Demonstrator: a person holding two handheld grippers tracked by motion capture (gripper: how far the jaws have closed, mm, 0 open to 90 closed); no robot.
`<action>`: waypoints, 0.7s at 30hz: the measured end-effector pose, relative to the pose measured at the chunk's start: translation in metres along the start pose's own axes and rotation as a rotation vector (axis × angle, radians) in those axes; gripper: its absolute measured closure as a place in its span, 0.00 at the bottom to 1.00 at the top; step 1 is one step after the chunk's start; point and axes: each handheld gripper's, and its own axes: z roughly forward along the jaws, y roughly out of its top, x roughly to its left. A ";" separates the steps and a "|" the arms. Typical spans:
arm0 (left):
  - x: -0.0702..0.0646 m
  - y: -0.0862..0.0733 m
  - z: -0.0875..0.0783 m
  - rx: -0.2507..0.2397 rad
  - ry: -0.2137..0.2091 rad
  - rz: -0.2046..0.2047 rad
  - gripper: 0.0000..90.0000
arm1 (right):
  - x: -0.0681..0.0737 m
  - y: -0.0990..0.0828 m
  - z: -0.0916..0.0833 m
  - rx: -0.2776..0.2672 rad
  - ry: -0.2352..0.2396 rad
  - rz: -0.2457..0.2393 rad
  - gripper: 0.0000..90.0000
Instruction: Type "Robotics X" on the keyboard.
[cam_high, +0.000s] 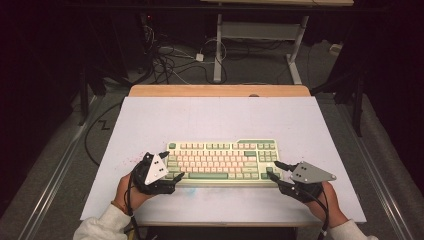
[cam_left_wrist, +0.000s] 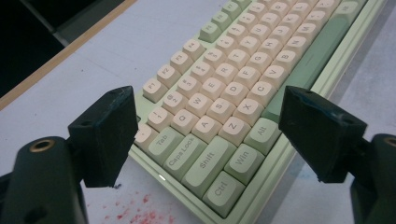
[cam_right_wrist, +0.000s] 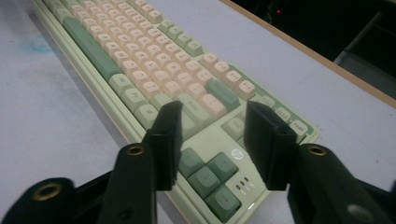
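High view: a green and cream keyboard (cam_high: 222, 161) lies flat near the front middle of the white desk (cam_high: 150, 120), its long side running across it, with one hand at each end. The left gripper (cam_high: 169, 165) sits at the keyboard's left end, its fingers spread wide; in the left gripper view the two black fingers (cam_left_wrist: 109, 135) stand far apart, one beside the far edge of the keyboard near the Tab row and the other over the near edge beside the Alt key, and neither presses on the case. The right gripper (cam_high: 274, 170) is at the keyboard's right end. In the right gripper view its fingers (cam_right_wrist: 168, 140) stand partly apart above the right-hand corner, framing the arrow keys (cam_right_wrist: 205, 179) and the small round logo; whether they touch the case I cannot tell, and nothing is clamped between them. Red specks (cam_left_wrist: 140, 212) mark the desk just beside the keyboard's left corner.
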 end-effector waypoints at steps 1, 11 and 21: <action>0.000 0.000 -0.001 -0.001 0.003 0.001 0.21 | 0.000 0.000 0.000 0.003 0.002 0.003 0.73; -0.001 -0.004 -0.003 0.012 -0.005 -0.004 0.21 | -0.003 0.007 0.009 0.051 0.049 0.005 1.00; -0.002 -0.005 -0.001 0.023 -0.006 -0.001 0.21 | -0.001 0.021 0.030 0.096 0.076 -0.007 1.00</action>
